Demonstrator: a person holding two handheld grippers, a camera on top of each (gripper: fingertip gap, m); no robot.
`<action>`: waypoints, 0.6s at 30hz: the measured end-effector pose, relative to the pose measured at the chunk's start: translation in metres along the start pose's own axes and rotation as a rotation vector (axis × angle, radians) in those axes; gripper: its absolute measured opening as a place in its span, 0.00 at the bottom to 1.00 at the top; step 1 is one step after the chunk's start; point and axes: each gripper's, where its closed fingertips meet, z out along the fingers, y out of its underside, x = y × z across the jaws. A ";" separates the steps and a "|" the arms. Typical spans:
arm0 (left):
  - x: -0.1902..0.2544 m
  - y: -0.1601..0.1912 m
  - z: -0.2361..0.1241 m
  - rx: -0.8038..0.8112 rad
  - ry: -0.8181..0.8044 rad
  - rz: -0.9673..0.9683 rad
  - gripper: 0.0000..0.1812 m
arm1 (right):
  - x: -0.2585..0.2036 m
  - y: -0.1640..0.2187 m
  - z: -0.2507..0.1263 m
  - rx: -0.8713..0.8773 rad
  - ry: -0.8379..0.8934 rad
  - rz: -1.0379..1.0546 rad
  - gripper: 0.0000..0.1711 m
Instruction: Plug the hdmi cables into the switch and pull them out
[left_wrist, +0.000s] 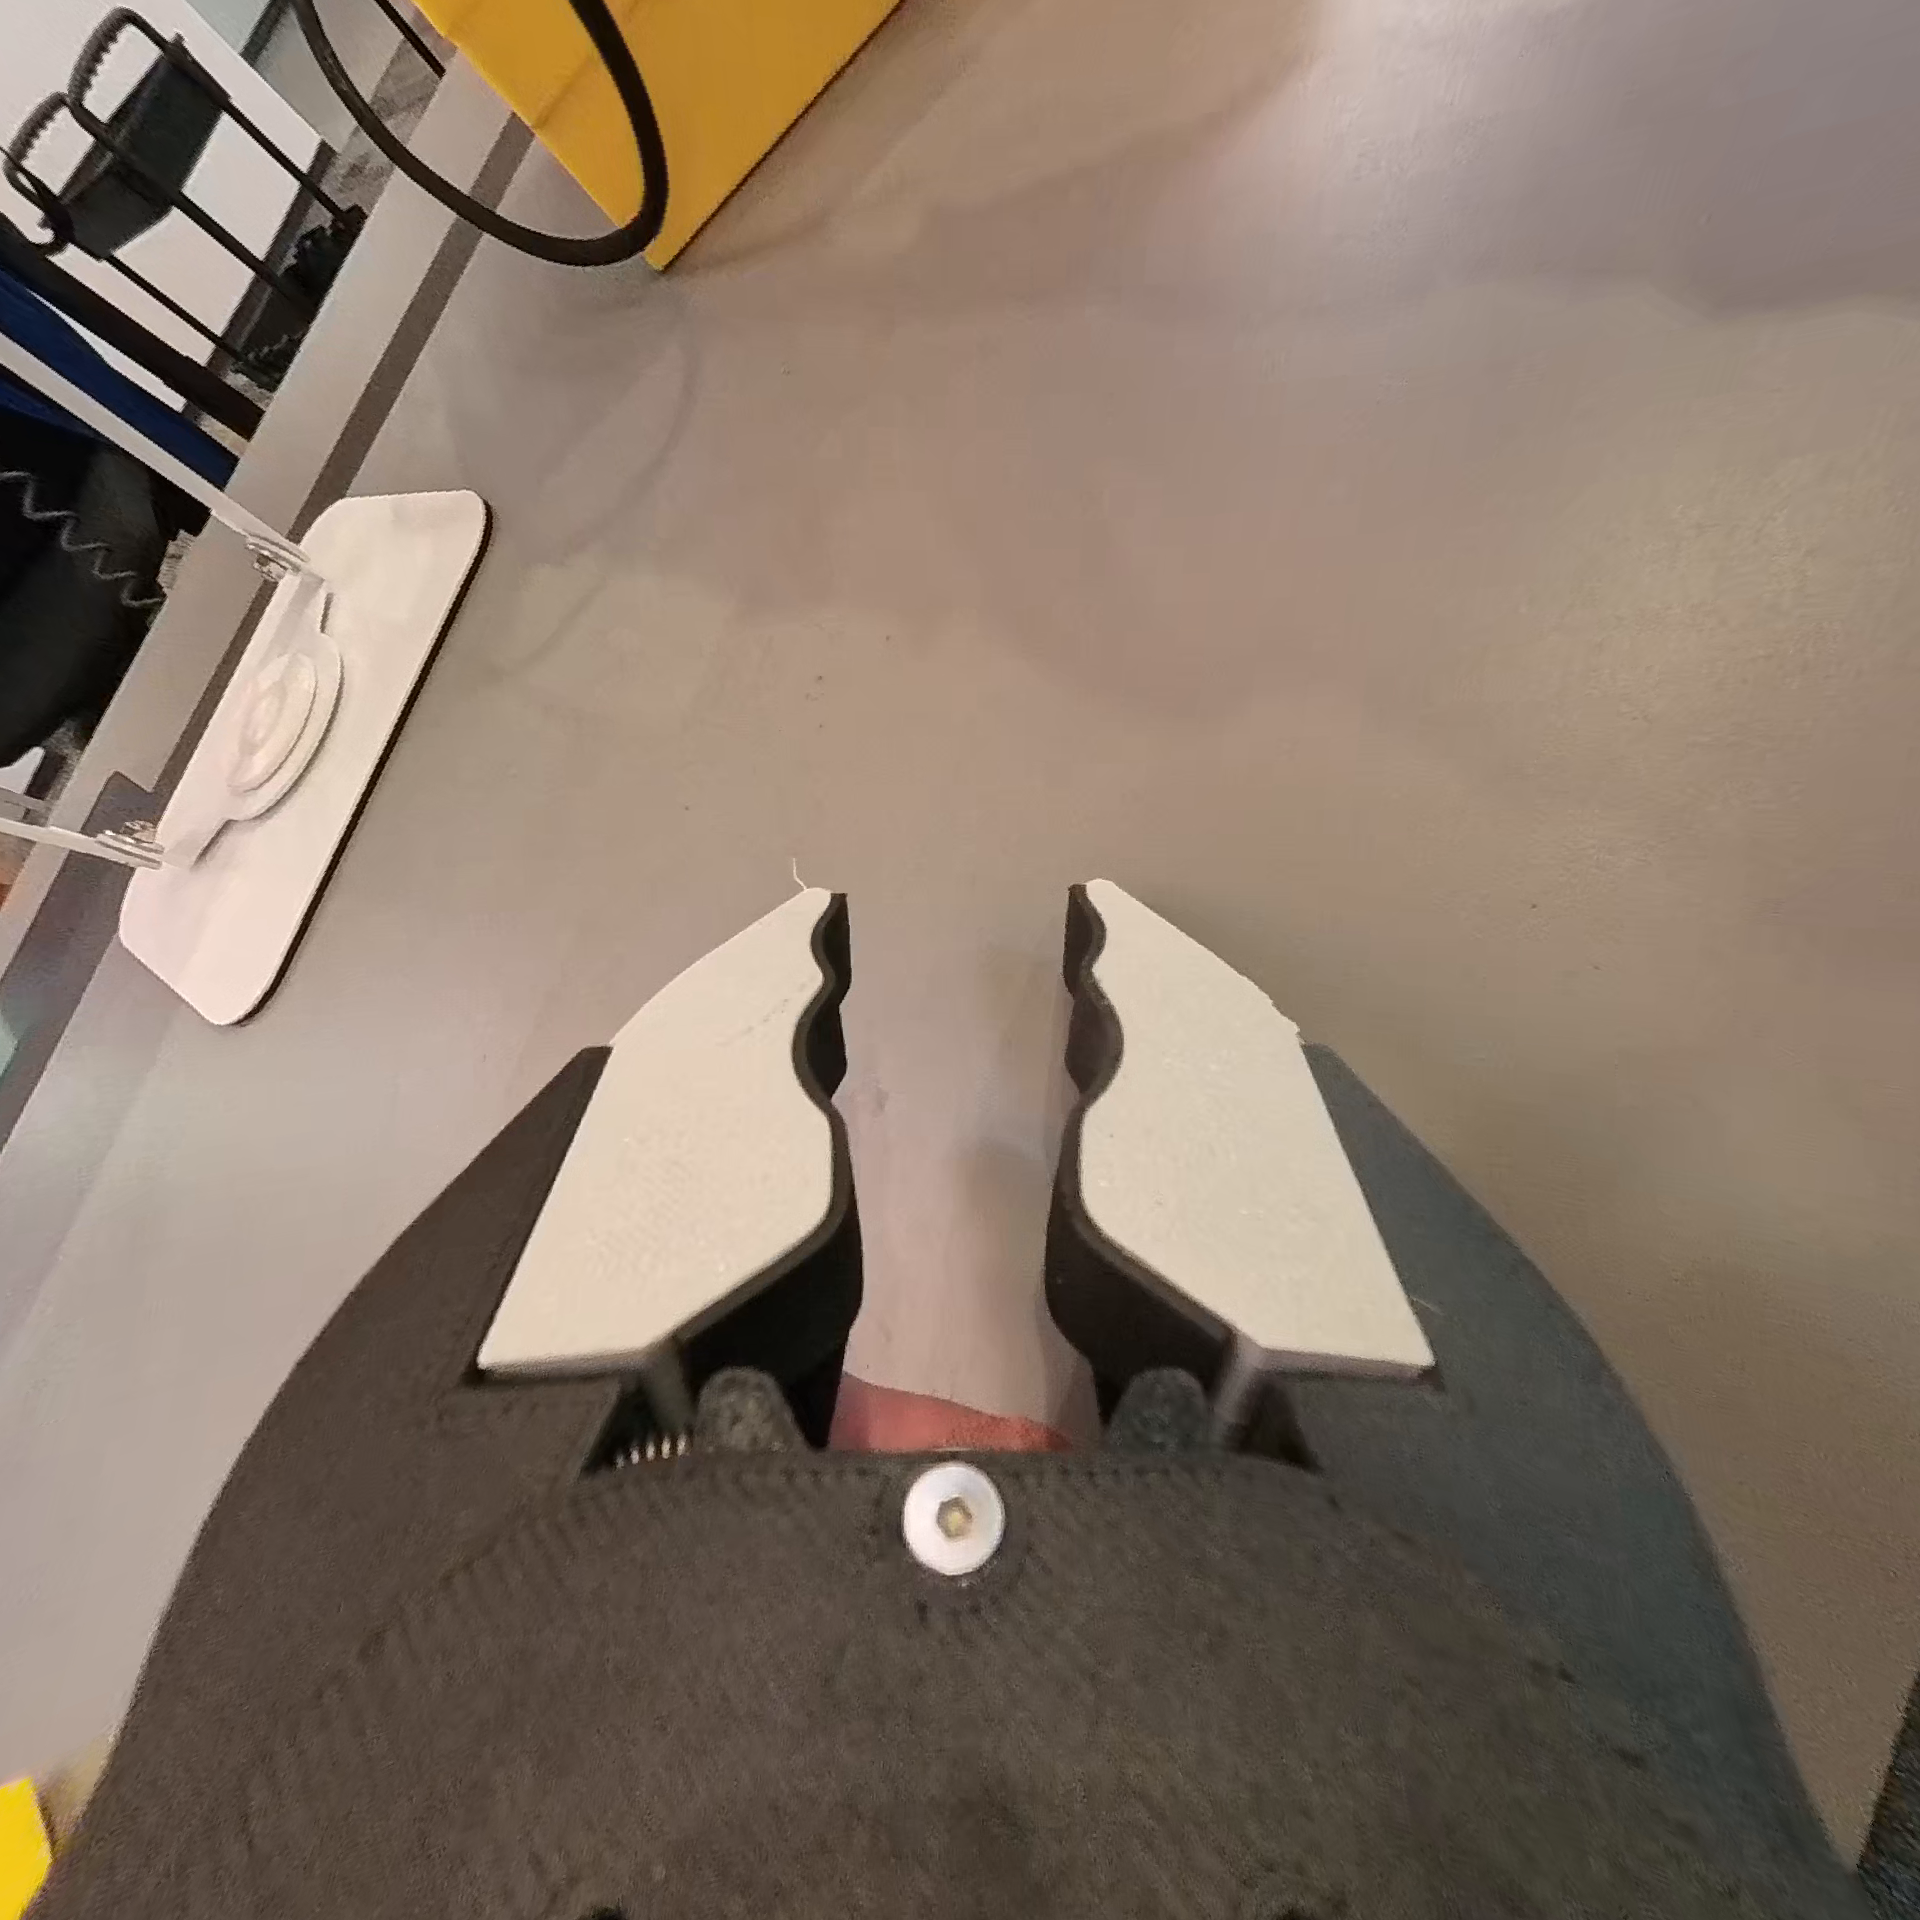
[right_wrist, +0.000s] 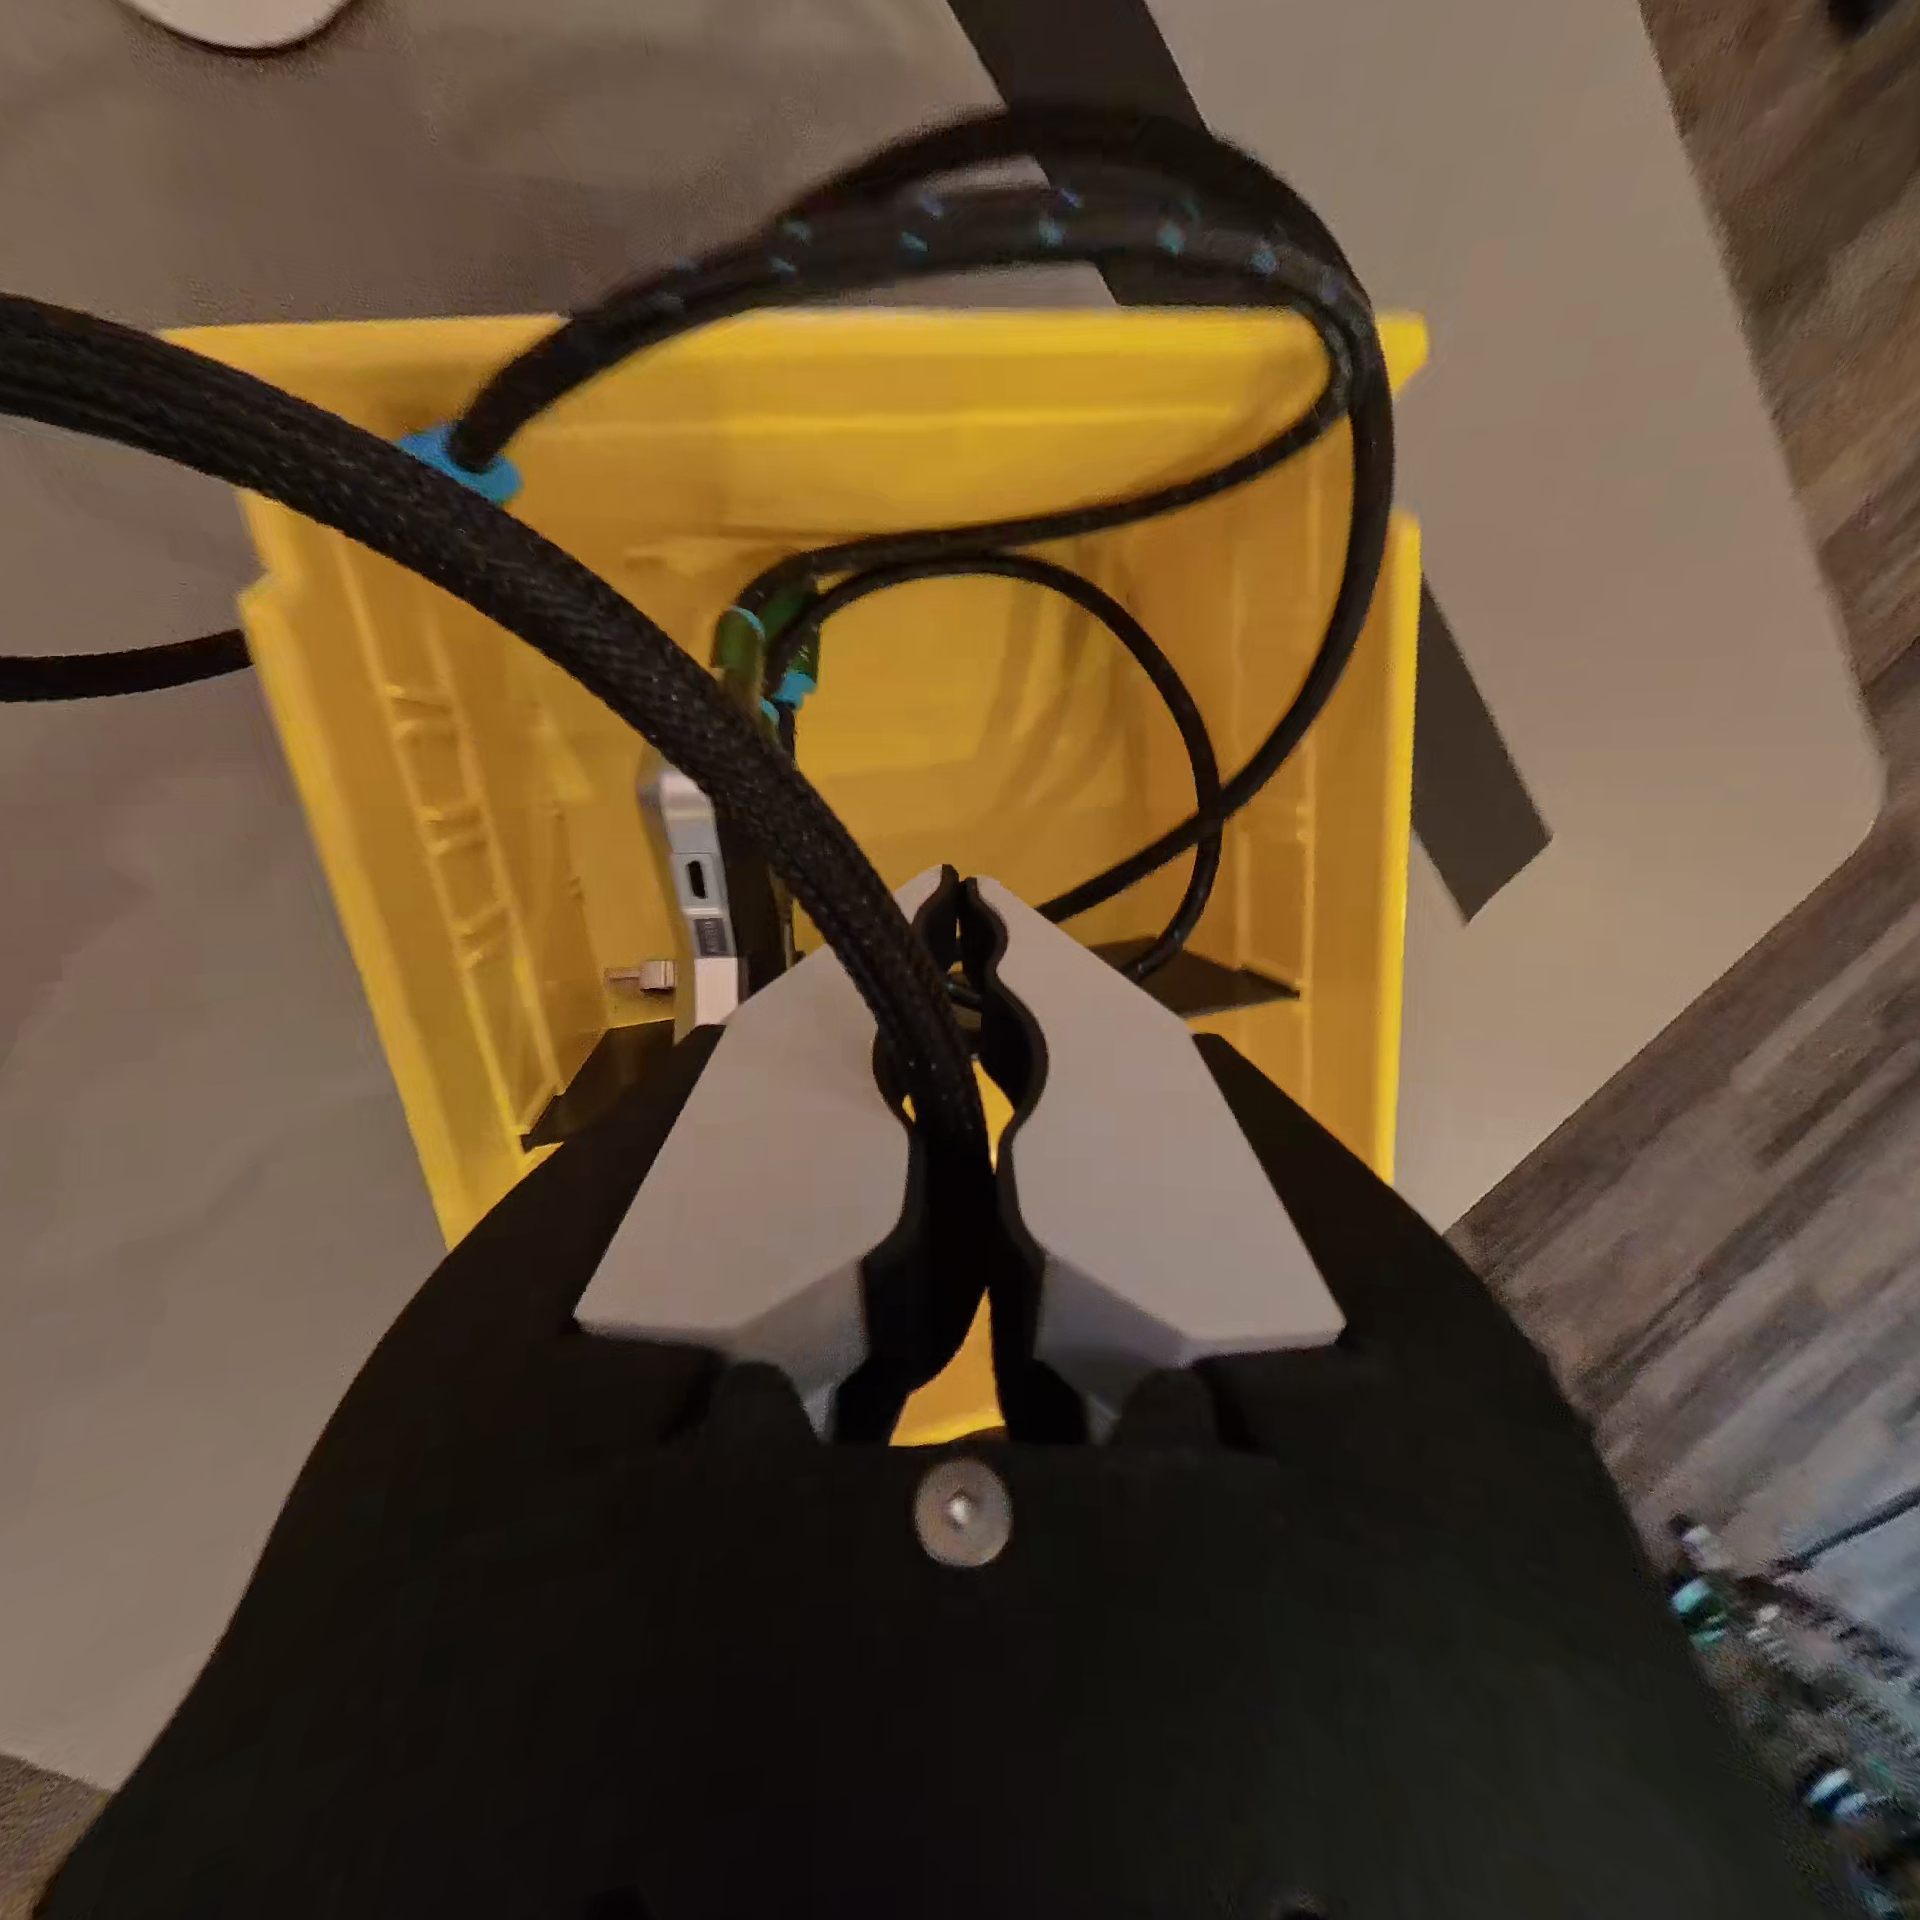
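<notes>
In the right wrist view my right gripper (right_wrist: 961, 883) is shut on a thick black braided HDMI cable (right_wrist: 582, 613) that runs in from the left, and holds it above an open yellow bin (right_wrist: 343, 727). Inside the bin a grey switch (right_wrist: 691, 862) stands on edge with an empty port facing me. Green and blue plug ends (right_wrist: 774, 649) sit just above the switch; I cannot tell if they are plugged in. A second braided cable (right_wrist: 1039, 208) arcs over the bin's far rim through a blue clip (right_wrist: 462, 468). My left gripper (left_wrist: 956, 904) is open and empty over the bare grey table.
In the left wrist view the yellow bin (left_wrist: 707, 114) with a black cable loop (left_wrist: 488, 208) sits at the top. A white base plate (left_wrist: 343, 727) with a clear stand lies near the table's left edge. In the right wrist view, black tape (right_wrist: 1465, 748) crosses the table and wood floor (right_wrist: 1714, 1195) shows beyond. The gap from one gripper's tips to the other's is roughly 45 cm. My left gripper's tips are some 30 cm from the white base plate (left_wrist: 343, 727).
</notes>
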 end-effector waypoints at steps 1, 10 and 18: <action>0.000 0.000 0.000 -0.001 0.002 -0.002 0.21 | -0.001 -0.004 -0.001 -0.007 0.003 -0.031 0.00; 0.000 0.000 0.000 0.004 -0.015 0.011 0.21 | -0.019 -0.002 0.046 -0.183 -0.166 -0.050 0.00; 0.000 0.000 -0.001 0.004 -0.013 0.012 0.21 | -0.014 0.027 0.072 -0.448 -0.172 -0.030 0.00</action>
